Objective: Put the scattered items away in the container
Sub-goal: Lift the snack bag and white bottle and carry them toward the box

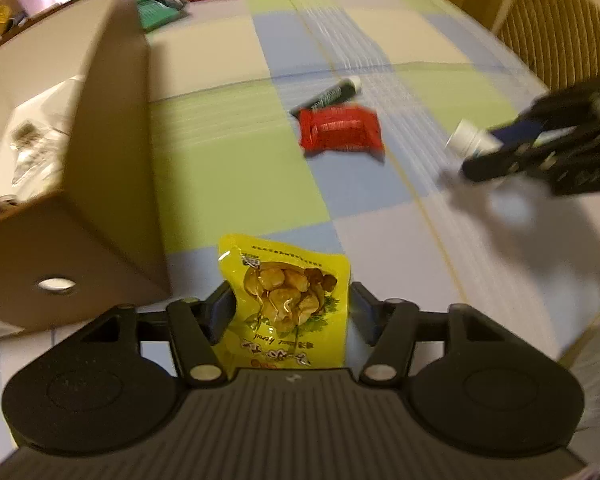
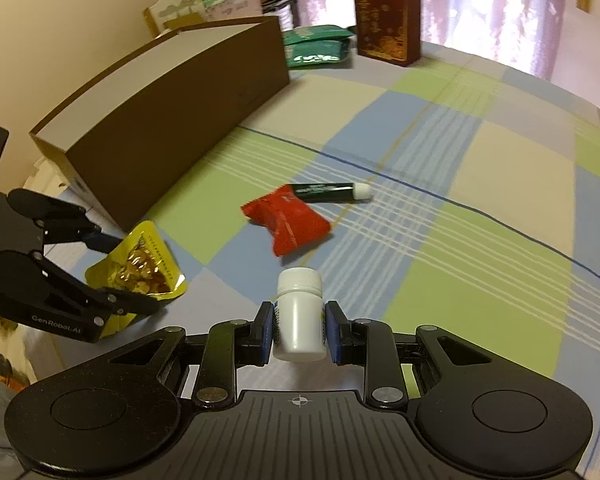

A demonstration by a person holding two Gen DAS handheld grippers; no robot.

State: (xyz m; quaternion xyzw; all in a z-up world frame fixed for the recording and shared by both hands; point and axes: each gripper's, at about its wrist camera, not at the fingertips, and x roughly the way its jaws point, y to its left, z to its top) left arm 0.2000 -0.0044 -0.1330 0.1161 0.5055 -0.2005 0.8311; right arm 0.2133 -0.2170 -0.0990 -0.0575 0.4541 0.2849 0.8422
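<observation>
Two items lifted | your left tongs (image 1: 290, 312) grip yellow snack pouch (image 1: 288, 296) | right tongs (image 2: 299, 330) clamp white bottle (image 2: 300, 316) | next: carry both to cardboard box (image 2: 172, 120) at ten o'clock.

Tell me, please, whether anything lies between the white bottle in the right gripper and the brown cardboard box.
Partly: the left gripper, carrying a yellow snack pouch, sits near the cardboard box's close end. The white bottle must also clear the box's tall side wall. The red packet lies off to the side.
</observation>
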